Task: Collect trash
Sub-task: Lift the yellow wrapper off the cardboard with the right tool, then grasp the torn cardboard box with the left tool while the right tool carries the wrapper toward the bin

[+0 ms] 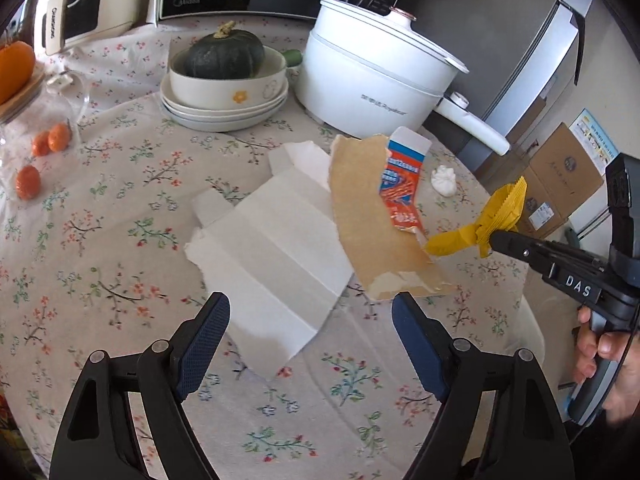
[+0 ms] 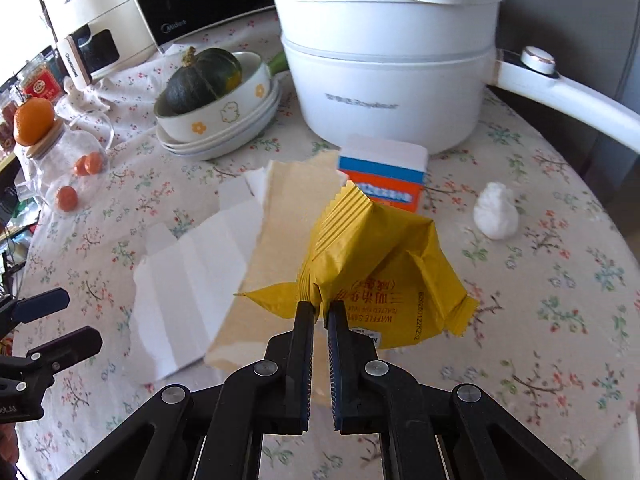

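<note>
Meanwhile, right gripper (image 2: 320, 308) pinches the yellow waffle wrapper (image 2: 376, 272) aloft for disposal; left gripper (image 1: 310, 316) gapes wide toward white paper (image 1: 268, 248) at twelve o'clock.

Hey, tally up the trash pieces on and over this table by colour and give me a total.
Yellow: 1, the yellow snack wrapper held in the right gripper.
White: 2, the torn white paper and the crumpled tissue ball.
Brown: 1, the torn brown cardboard.
Orange, blue and white: 1, the flattened carton.
Total: 5
</note>
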Demonstrator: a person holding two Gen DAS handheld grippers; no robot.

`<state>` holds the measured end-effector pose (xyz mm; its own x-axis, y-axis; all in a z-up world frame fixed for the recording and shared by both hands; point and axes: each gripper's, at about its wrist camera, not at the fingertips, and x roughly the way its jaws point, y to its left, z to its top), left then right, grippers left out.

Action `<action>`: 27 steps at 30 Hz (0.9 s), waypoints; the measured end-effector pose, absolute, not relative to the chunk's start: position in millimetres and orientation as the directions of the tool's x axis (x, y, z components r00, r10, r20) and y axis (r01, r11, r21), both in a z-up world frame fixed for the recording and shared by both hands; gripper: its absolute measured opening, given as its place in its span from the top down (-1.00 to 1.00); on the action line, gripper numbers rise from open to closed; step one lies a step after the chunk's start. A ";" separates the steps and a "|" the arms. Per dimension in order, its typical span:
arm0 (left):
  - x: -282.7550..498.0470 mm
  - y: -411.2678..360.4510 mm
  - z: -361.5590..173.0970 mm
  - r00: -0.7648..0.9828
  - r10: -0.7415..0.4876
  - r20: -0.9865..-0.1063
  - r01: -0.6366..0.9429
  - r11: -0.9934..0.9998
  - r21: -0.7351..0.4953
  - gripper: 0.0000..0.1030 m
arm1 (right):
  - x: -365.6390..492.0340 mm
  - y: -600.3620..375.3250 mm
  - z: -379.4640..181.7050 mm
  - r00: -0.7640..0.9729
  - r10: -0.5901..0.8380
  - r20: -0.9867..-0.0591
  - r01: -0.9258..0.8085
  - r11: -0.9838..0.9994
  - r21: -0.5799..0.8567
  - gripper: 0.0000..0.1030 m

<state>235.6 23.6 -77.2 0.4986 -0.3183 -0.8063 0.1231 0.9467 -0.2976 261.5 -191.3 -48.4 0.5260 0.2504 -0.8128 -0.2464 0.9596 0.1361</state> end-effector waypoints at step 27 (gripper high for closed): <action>258.6 -24.4 -108.9 0.481 -0.457 -0.748 -0.005 0.852 -0.524 0.92 | 207.6 -295.8 -57.6 0.501 0.121 -0.857 -0.175 0.984 0.037 0.89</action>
<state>258.6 -24.4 -108.9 0.4812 -0.4572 -0.7479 -0.0050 0.8518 -0.5239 207.6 -295.8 -57.6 0.5012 0.1212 -0.8568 -0.1746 0.9839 0.0370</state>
